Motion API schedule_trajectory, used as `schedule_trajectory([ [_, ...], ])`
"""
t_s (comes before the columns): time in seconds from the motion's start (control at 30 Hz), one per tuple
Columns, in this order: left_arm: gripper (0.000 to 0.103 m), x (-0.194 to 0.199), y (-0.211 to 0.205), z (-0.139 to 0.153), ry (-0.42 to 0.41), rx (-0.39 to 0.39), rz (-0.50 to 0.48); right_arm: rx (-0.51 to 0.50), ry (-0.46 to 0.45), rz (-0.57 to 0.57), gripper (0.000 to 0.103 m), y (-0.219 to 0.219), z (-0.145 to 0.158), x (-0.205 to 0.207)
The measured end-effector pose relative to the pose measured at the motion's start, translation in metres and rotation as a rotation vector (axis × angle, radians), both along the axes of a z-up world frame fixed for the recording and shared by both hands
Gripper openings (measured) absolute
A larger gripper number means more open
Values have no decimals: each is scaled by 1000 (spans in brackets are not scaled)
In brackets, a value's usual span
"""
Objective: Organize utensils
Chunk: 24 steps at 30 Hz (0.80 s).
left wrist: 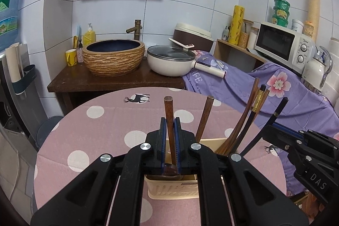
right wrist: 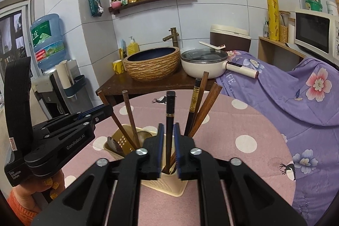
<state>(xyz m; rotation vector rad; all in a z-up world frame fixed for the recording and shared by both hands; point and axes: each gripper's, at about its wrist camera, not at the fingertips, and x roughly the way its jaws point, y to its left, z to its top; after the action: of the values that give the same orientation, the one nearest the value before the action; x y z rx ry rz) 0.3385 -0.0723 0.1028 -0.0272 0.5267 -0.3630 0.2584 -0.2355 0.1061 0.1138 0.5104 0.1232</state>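
Note:
A cream utensil holder (left wrist: pixel 171 190) (right wrist: pixel 167 185) stands on the pink dotted table. My left gripper (left wrist: pixel 170 120) is shut on a brown wooden chopstick (left wrist: pixel 169 111) that stands upright with its lower end in the holder. In the right wrist view the left gripper (right wrist: pixel 107 109) comes in from the left, over the holder's left compartment. My right gripper (right wrist: pixel 168 130) is open around a black chopstick (right wrist: pixel 170 107) standing in the holder, with a thin gap at each pad. Several more chopsticks (right wrist: pixel 201 107) (left wrist: pixel 250 111) lean in the same compartment. A spoon (right wrist: pixel 114 144) lies in the left compartment.
Behind the round table (left wrist: pixel 84 141) a dark wooden counter carries a ribbed basin (left wrist: pixel 113 58) and a white lidded pan (left wrist: pixel 171 63). A purple floral cloth (right wrist: pixel 296 94) covers the surface to the right, below a microwave (left wrist: pixel 284 46). A water dispenser (right wrist: pixel 48 41) stands far left.

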Motion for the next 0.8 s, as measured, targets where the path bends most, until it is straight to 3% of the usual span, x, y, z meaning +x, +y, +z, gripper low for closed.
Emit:
schedule_trajectory([
  [0.07, 8, -6, 3, 3, -12, -10, -7, -2, -28, -6, 35, -1, 3, -6],
  [0.13, 12, -14, 7, 7, -21, -19, -14, -12, -38, -11, 35, -2, 5, -11],
  [0.2, 39, -28, 14, 12, -46, -41, -16, -6, -51, -12, 37, -5, 6, -22],
  [0.23, 71, -40, 21, 14, -74, -65, -1, -6, -58, -15, 43, -7, 6, -27],
  [0.27, 90, -51, 29, 15, -102, -92, 17, -9, -73, -18, 48, -8, 7, -35],
  [0.37, 94, -83, 51, 12, -134, -155, 46, -23, -97, -36, 60, -10, 5, -61],
  [0.5, 97, -122, 69, -1, -148, -101, 107, -9, -101, -52, 77, -11, -5, -96],
  [0.57, 97, -148, 76, -12, -154, -84, 110, 10, -123, -47, 91, -6, -15, -120],
  [0.8, 97, -223, 80, -53, -141, 46, 124, -59, -144, -63, 97, 28, -54, -189],
])
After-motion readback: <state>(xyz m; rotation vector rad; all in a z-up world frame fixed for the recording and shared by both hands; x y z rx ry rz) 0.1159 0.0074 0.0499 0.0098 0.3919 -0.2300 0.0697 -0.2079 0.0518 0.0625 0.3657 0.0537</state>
